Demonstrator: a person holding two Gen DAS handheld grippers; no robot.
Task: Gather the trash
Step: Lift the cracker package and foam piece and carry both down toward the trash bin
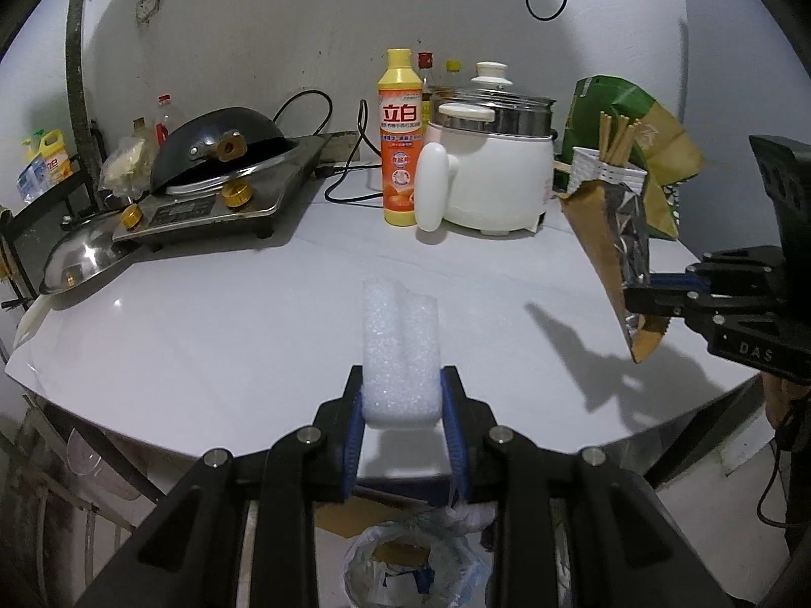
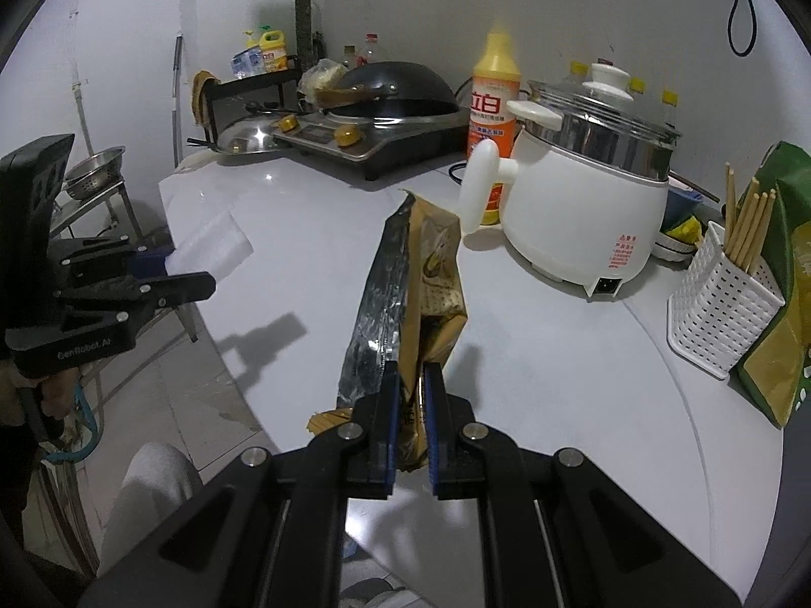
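Observation:
My left gripper (image 1: 400, 395) is shut on a white foam piece (image 1: 399, 354), held above the white table (image 1: 228, 344) near its front edge. The same foam piece (image 2: 208, 248) shows at the left of the right wrist view, in the left gripper (image 2: 172, 273). My right gripper (image 2: 409, 385) is shut on a brown foil-lined snack bag (image 2: 431, 283), which sticks up above the table. In the left wrist view that snack bag (image 1: 608, 248) hangs at the right from the right gripper (image 1: 638, 294). A bin lined with a plastic bag (image 1: 410, 567) stands on the floor below the table edge.
At the back stand a stove with a black wok (image 1: 223, 147), a steel lid (image 1: 81, 258), a yellow dish-soap bottle (image 1: 400, 137), a white electric cooker (image 1: 491, 162), a white chopstick basket (image 2: 720, 299) and a green bag (image 2: 780, 273). A person's hand (image 2: 50, 390) holds the left gripper.

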